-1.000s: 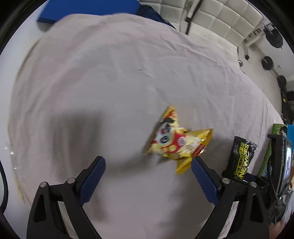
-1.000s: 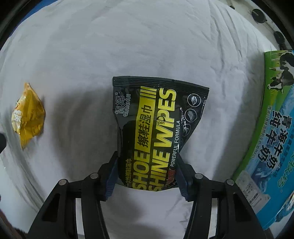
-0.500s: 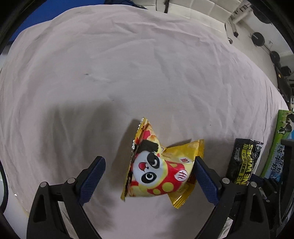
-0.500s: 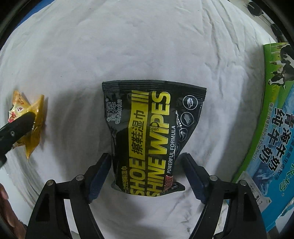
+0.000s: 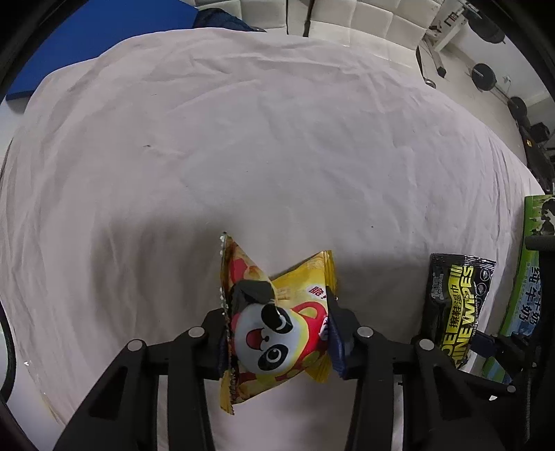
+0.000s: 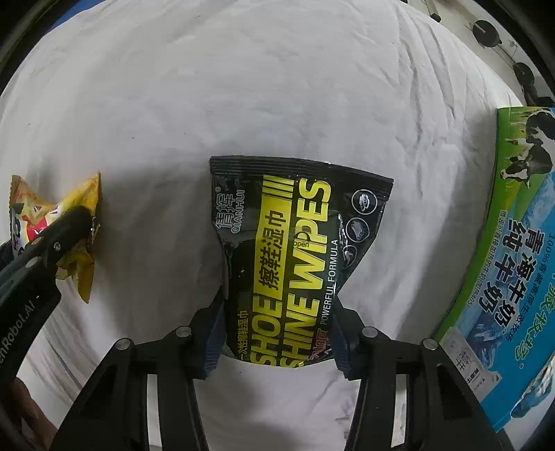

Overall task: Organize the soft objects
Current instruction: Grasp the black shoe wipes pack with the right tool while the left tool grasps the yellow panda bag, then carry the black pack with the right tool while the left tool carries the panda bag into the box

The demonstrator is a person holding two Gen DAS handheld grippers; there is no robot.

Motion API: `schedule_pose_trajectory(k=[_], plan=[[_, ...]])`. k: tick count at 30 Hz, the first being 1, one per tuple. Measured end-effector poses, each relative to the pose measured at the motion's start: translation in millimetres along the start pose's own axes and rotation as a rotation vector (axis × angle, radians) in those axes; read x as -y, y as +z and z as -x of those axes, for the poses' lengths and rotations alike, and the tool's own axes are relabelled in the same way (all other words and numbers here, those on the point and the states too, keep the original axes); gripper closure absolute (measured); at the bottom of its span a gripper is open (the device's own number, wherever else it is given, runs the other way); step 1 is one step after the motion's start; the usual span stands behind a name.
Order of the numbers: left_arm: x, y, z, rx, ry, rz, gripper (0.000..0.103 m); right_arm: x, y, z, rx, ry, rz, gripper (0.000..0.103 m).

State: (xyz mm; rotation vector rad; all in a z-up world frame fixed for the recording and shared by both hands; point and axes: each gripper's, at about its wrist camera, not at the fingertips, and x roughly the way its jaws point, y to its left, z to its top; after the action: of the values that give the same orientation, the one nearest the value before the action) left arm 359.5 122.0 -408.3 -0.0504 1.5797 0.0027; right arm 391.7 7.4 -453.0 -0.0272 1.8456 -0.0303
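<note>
A yellow panda snack bag (image 5: 274,326) sits between my left gripper's (image 5: 275,341) blue pads, which are shut on its lower half above the white sheet. It also shows at the left of the right wrist view (image 6: 52,222). A black and yellow shoe shine wipes pack (image 6: 288,256) sits between my right gripper's (image 6: 274,333) pads, which are shut on its lower end. The pack also shows at the right of the left wrist view (image 5: 454,305).
A white wrinkled sheet (image 5: 242,138) covers the bed. A green and blue milk carton box (image 6: 503,277) lies at the right edge, also in the left wrist view (image 5: 534,284). A blue mat (image 5: 90,45) and a padded white headboard (image 5: 364,17) lie beyond the bed.
My left gripper moved down over the snack bag and shut on it. My right gripper opened on the wipes pack half a second ago and has shut on it again.
</note>
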Motion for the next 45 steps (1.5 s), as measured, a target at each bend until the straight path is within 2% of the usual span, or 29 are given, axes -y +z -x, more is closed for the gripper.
schedule_pose_trajectory(k=[5, 10, 17, 23, 30, 35, 40, 45], plan=[[2, -12, 9, 0.020, 0.007, 0.013, 0.064, 0, -5, 6, 0.031, -0.007, 0.011, 0.054], [-4, -28, 32, 0.060, -0.032, 0.040, 0.064, 7, -29, 16, 0.081, 0.014, 0.031, 0.054], [7, -69, 106, 0.176, -0.124, 0.049, 0.064, 15, -72, 73, 0.202, 0.093, 0.089, 0.054], [26, -96, 178, 0.287, -0.191, 0.018, 0.064, 45, -124, 135, 0.336, 0.149, 0.121, 0.054], [81, -122, 239, 0.378, -0.267, -0.060, 0.064, 116, -192, 202, 0.473, 0.163, 0.096, 0.054], [127, -129, 267, 0.421, -0.298, -0.116, 0.064, 169, -220, 228, 0.520, 0.171, 0.055, 0.054], [174, -124, 273, 0.436, -0.314, -0.177, 0.064, 228, -239, 247, 0.549, 0.174, 0.002, 0.054], [223, -112, 258, 0.395, -0.329, -0.215, 0.064, 278, -249, 253, 0.552, 0.180, -0.054, 0.054]])
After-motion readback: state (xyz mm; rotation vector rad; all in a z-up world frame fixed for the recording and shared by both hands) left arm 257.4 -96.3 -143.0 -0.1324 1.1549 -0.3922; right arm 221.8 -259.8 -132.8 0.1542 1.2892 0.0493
